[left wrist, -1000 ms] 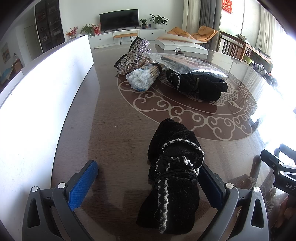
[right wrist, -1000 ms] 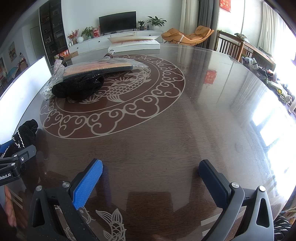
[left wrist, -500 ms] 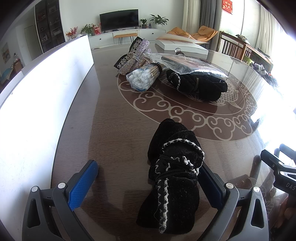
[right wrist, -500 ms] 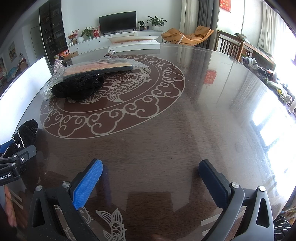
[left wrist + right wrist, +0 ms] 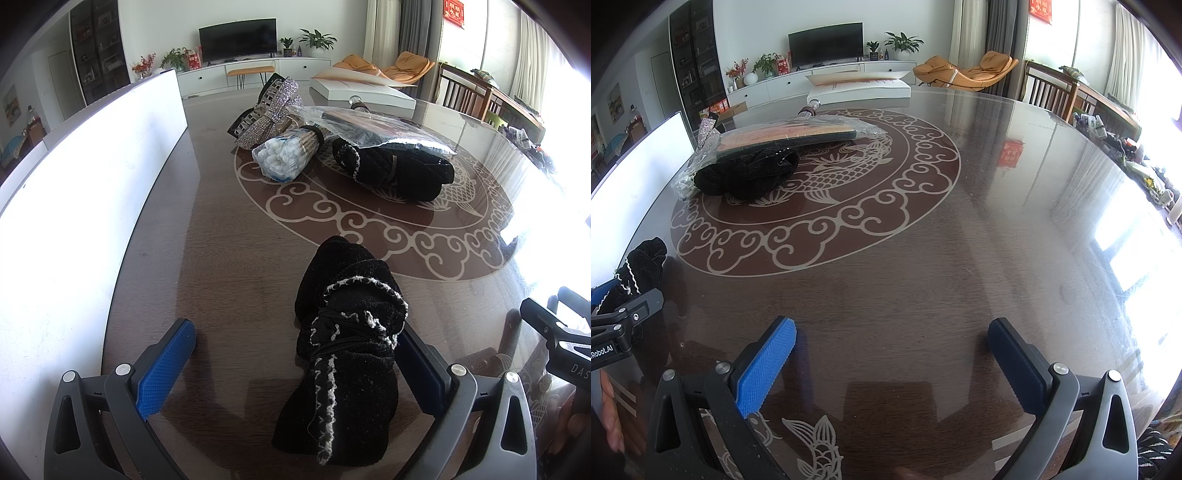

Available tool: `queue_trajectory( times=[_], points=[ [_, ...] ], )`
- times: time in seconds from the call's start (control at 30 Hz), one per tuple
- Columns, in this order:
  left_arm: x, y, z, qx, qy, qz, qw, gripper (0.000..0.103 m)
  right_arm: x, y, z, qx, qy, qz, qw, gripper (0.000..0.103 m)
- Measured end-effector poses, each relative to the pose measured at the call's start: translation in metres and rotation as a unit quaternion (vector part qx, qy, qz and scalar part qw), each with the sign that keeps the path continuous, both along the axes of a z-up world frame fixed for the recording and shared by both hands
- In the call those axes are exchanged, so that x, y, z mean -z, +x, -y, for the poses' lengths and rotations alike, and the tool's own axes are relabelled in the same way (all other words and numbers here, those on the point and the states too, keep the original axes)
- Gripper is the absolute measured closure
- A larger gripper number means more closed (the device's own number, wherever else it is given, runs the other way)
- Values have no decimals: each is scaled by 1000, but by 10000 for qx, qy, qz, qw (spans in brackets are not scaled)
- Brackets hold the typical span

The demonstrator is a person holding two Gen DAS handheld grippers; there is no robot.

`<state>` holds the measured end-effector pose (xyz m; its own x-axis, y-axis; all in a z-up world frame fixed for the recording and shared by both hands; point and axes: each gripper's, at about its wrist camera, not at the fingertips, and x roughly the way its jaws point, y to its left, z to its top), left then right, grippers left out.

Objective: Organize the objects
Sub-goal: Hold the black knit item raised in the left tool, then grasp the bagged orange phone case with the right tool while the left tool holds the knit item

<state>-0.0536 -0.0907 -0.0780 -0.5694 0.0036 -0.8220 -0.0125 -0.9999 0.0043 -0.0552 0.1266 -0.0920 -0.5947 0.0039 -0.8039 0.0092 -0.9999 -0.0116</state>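
A rolled black knitted cloth with white stitching (image 5: 347, 332) lies on the dark table (image 5: 221, 240), between the fingers of my left gripper (image 5: 295, 332). It rests against the right finger, and the gripper is open. The same cloth (image 5: 646, 258) shows at the left edge of the right wrist view. My right gripper (image 5: 892, 332) is open over bare tabletop with nothing between its fingers. Farther back lie a second black cloth (image 5: 399, 170), a bag of cotton swabs (image 5: 284, 157), a rhinestone bow (image 5: 269, 110) and a flat item in a clear plastic bag (image 5: 373, 125).
A tall white panel (image 5: 74, 184) runs along the table's left side. A white flat box (image 5: 362, 92) sits at the far edge. The round table (image 5: 960, 258) has a fish and cloud inlay. Chairs and clutter stand beyond its right rim.
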Motion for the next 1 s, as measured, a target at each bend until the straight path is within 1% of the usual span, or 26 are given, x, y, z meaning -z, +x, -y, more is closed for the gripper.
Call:
queue_trajectory(
  times=[0.73,0.8,0.83,0.87,0.9,0.93,1.0],
  points=[
    [0,0,0,-1,1,-2,10000,0,0,0,-1,-41,-16,8,10000,0],
    [1,0,0,0,0,-2,10000,0,-2,-2,-3,-186,-69,157,9997,0],
    [1,0,0,0,0,-3,10000,0,-6,-3,-7,-208,-281,148,9993,0],
    [1,0,0,0,0,-5,10000,0,-13,0,-13,-187,-674,-4,9975,0],
    [1,0,0,0,0,-4,10000,0,-21,1,-19,-146,-1168,-164,9929,0],
    [1,0,0,1,-1,-4,10000,0,-28,1,-25,-127,-1699,-246,9851,0],
    [1,0,0,1,0,-3,10000,0,-37,-6,-29,-238,-2712,-228,9620,0]
  ],
)
